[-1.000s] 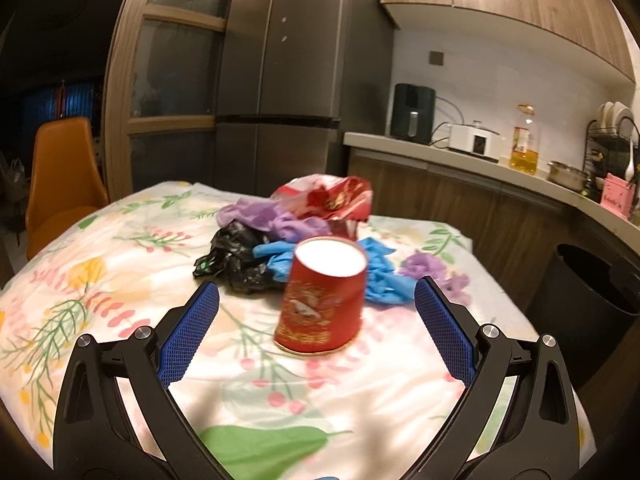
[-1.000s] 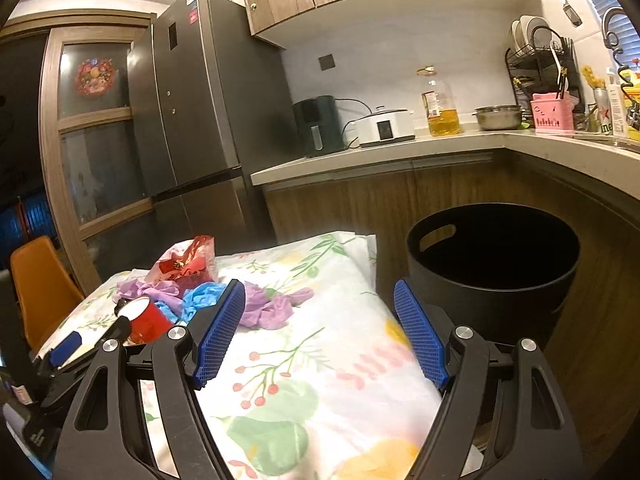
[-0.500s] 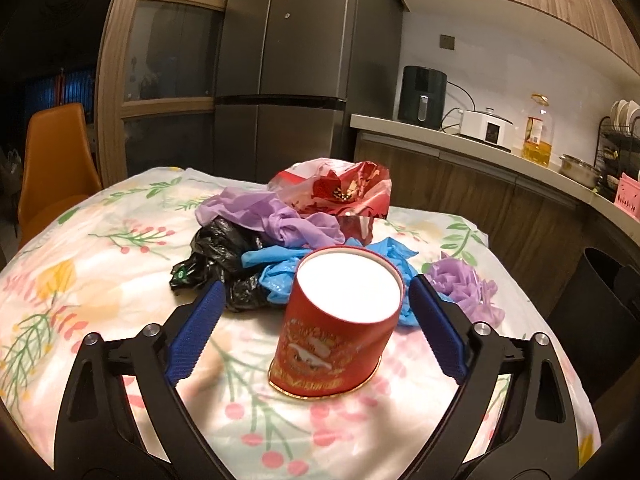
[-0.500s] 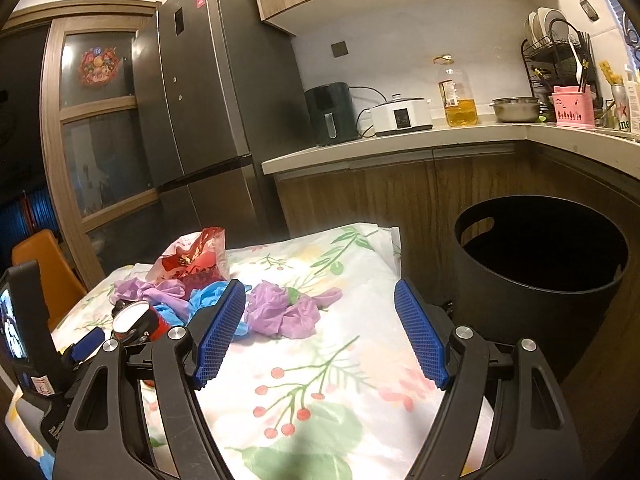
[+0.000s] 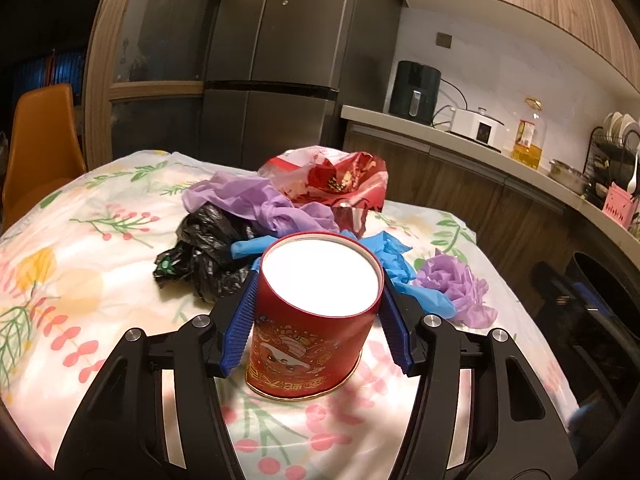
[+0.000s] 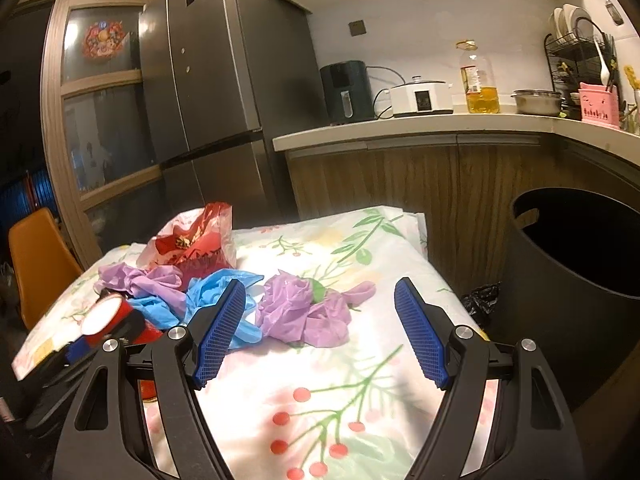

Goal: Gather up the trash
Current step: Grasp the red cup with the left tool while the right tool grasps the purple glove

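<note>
A red paper cup (image 5: 312, 336) stands upside down on the flowered tablecloth (image 5: 80, 280). My left gripper (image 5: 318, 322) is shut on the cup, its blue pads pressed against both sides. Behind it lie a black bag (image 5: 208, 256), blue gloves (image 5: 394, 264), purple plastic (image 5: 256, 200) and a red bag (image 5: 344, 176). My right gripper (image 6: 320, 332) is open and empty above the table, with a crumpled purple wad (image 6: 308, 312) just beyond its fingers. The cup and left gripper show at the left of the right wrist view (image 6: 106, 314).
A black bin (image 6: 572, 264) stands on the floor right of the table, below the wooden counter (image 6: 440, 128). A small black bag (image 6: 480, 300) hangs at the table's right edge. An orange chair (image 6: 36, 260) stands at the far left. A fridge (image 5: 272, 60) is behind the table.
My left gripper moved forward around the red cup and closed on it. My right gripper moved closer to the purple wad and stayed open.
</note>
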A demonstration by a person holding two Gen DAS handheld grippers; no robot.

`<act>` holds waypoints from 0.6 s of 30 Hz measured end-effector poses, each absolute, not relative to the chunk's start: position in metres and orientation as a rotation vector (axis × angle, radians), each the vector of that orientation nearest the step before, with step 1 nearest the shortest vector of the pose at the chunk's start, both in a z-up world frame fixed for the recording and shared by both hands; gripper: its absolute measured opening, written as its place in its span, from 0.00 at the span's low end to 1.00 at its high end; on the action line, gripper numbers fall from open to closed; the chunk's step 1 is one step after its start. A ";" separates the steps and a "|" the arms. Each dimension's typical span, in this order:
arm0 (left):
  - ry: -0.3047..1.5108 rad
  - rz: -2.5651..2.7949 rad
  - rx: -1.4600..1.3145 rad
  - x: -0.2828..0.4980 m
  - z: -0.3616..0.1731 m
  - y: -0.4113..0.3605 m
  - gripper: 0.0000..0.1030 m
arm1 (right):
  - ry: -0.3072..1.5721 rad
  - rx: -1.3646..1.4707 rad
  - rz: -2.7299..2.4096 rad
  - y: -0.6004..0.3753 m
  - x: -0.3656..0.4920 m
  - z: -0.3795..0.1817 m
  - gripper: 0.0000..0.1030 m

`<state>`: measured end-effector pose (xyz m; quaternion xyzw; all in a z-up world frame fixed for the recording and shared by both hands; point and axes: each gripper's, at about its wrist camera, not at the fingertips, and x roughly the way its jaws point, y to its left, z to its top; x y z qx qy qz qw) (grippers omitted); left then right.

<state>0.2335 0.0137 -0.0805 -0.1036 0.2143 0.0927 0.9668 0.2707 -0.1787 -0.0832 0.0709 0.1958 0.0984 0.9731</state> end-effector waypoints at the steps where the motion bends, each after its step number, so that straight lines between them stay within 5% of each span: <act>1: 0.428 0.190 -0.217 0.230 -0.078 0.016 0.54 | 0.398 0.140 0.199 -0.176 0.274 -0.084 0.73; 9: 0.382 0.205 -0.248 0.207 -0.063 0.030 0.54 | 0.408 0.136 0.195 -0.160 0.298 -0.088 0.73; 18: 0.348 0.213 -0.255 0.196 -0.054 0.042 0.54 | 0.523 0.118 0.192 -0.148 0.326 -0.108 0.57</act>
